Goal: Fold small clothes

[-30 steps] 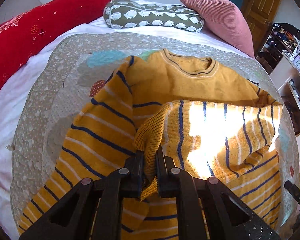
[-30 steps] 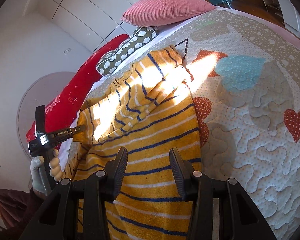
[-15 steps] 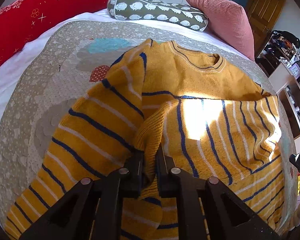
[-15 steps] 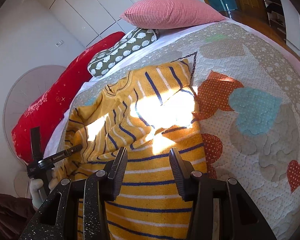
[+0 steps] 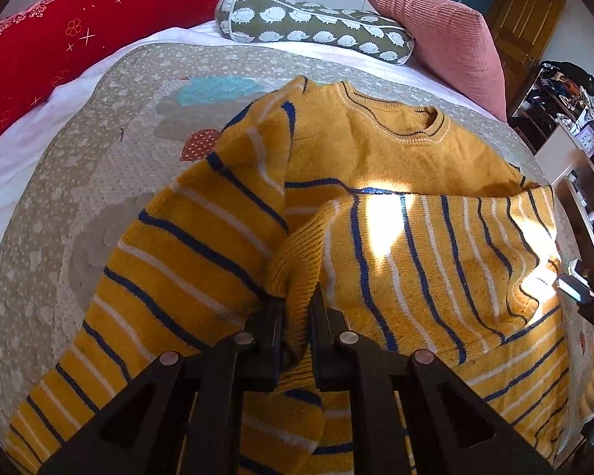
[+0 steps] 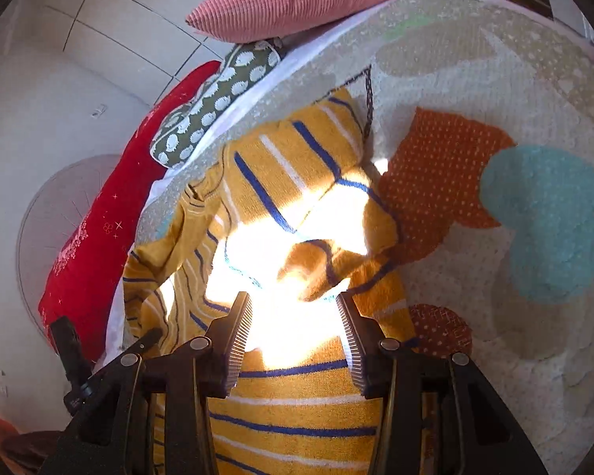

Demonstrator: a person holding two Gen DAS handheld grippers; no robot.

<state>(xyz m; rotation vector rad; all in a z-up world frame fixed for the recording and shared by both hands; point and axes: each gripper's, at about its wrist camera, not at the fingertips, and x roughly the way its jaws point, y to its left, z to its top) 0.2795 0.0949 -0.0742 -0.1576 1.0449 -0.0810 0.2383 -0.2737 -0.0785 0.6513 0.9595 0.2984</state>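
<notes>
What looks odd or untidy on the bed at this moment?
Only the yellow striped sweater: it is half folded, with one sleeve pulled across the body, its cuff pinched in the left tongs. Cloth bunches in a lump ahead of the open right tongs. Nothing looks spilled or damaged.

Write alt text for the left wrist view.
The left gripper is clamped on the ribbed cuff of a yellow striped sweater spread on a quilt, its sleeve folded across the body. Red, hedgehog-print and pink pillows line the bed's far edge.

Bedroom — quilted bed (image 5: 99,126), pillows (image 5: 427,35)
</notes>
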